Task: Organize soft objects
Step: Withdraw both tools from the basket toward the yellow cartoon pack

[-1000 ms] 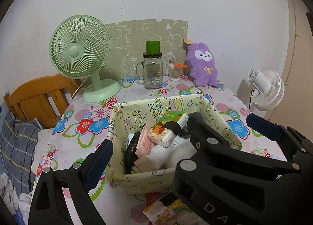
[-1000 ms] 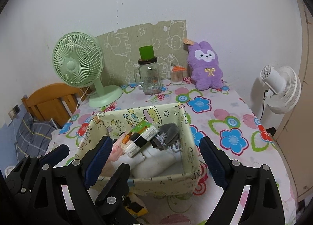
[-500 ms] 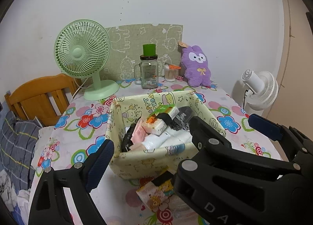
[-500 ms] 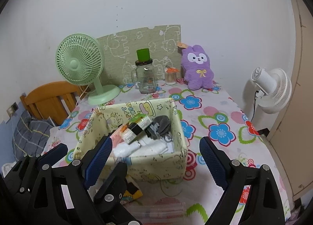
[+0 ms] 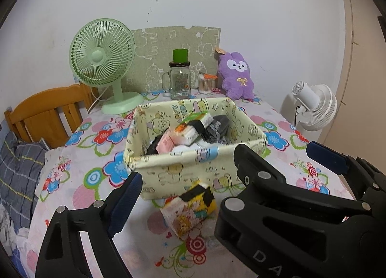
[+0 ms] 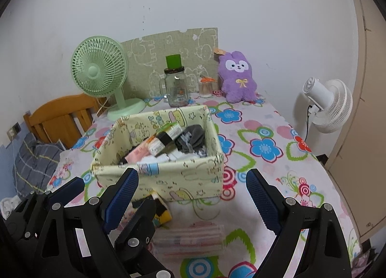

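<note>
A yellow cartoon-print fabric basket (image 5: 193,171) (image 6: 188,176) stands mid-table, holding socks and small tissue packs. In front of it lies a cartoon-printed soft packet (image 5: 190,208) (image 6: 162,216). A clear pink-striped pack (image 6: 190,237) lies nearer still. A purple plush rabbit (image 5: 237,77) (image 6: 237,77) leans on the back wall. My left gripper (image 5: 190,191) hangs over the packet, jaws wide but closing slightly, gripping nothing. Its right finger is hidden behind the right gripper (image 5: 276,150). My right gripper (image 6: 191,181) stands open before the basket, holding nothing.
A green desk fan (image 5: 102,60), a glass jar with a green lid (image 5: 179,80) and a cotton-swab pot (image 5: 206,82) line the table's back. A white fan (image 6: 325,104) stands off the right edge. A wooden chair (image 5: 48,114) and plaid bedding (image 5: 17,171) are on the left.
Both grippers have drawn back from the basket, which now looks smaller and farther. The printed packet in front of it has come fully into view.
</note>
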{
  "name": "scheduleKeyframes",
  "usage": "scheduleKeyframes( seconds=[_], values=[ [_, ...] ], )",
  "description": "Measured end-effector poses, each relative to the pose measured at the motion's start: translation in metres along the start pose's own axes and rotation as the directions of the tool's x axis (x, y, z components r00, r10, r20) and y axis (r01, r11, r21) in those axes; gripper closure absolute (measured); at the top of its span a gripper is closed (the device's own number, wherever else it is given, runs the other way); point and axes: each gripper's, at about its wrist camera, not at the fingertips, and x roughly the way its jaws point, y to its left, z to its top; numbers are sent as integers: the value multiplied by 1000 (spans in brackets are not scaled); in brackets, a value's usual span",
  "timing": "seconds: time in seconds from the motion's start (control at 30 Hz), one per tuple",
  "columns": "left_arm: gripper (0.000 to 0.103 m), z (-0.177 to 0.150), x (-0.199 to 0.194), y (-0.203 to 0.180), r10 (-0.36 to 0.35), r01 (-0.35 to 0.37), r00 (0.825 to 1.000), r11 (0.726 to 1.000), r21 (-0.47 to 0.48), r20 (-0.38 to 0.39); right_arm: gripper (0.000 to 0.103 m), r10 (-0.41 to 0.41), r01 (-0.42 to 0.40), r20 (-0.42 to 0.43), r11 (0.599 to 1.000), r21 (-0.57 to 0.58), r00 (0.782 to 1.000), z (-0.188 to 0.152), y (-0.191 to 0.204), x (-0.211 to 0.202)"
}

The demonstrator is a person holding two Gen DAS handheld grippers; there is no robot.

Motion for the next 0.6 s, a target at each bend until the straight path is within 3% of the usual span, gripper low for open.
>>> scheduleKeyframes(
  seconds=[0.6],
  values=[
    [12,-31,12,1,5,-5,1000,1000,30,-8,10,-17,18,-21,999,44,1000,-37,-4,9]
  ],
)
